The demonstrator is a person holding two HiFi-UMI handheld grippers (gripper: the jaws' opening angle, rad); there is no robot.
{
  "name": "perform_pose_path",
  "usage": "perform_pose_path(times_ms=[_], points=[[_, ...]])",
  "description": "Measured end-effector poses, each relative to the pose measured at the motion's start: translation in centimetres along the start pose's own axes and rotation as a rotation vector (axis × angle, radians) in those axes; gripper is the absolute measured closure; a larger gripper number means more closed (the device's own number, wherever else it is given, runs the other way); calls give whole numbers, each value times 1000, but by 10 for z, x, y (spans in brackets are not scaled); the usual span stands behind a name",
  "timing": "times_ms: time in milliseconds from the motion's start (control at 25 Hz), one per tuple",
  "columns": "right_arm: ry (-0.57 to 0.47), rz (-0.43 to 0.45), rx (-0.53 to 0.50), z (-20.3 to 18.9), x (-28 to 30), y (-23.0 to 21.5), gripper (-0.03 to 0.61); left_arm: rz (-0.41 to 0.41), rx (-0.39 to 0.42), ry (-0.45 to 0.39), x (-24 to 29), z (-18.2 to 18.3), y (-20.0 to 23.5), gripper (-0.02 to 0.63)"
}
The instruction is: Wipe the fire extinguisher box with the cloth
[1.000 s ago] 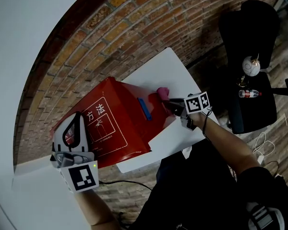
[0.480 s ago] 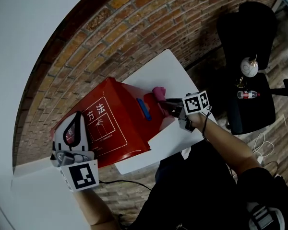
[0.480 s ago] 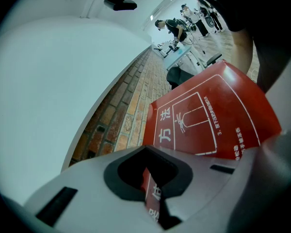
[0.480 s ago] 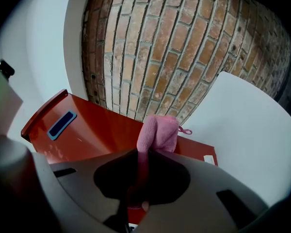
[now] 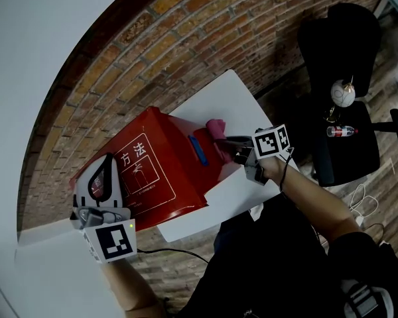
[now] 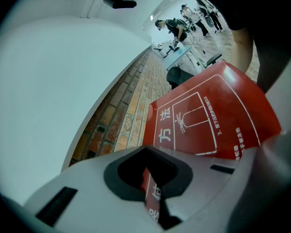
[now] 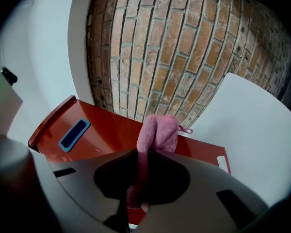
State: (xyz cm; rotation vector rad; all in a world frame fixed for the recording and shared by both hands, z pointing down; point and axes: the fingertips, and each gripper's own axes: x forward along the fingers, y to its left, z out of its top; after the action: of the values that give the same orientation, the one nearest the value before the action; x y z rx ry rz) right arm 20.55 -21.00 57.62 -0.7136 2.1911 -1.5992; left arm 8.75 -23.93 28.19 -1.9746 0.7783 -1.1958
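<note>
Right tongs (image 5: pixel 231 142), clamped on bunched pink cloth (image 7: pixel 157 130), face red metal extinguisher box (image 5: pixel 166 171) side; left tongs (image 6: pixel 153 195) pinch its edge.

Left gripper (image 6: pixel 153 200): tilted down, clamped on the fire extinguisher box (image 5: pixel 166 167) at its near corner.
Right gripper (image 7: pixel 138 178): level, pinching the cloth (image 7: pixel 157 130) at the box's top edge.
</note>
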Motion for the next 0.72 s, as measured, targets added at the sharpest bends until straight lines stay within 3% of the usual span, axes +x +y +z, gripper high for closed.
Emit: perform_pose_path(times_ms=[720], points=[[-9, 57, -18, 16, -3, 60, 514, 3, -1, -3, 0, 0, 0, 597]])
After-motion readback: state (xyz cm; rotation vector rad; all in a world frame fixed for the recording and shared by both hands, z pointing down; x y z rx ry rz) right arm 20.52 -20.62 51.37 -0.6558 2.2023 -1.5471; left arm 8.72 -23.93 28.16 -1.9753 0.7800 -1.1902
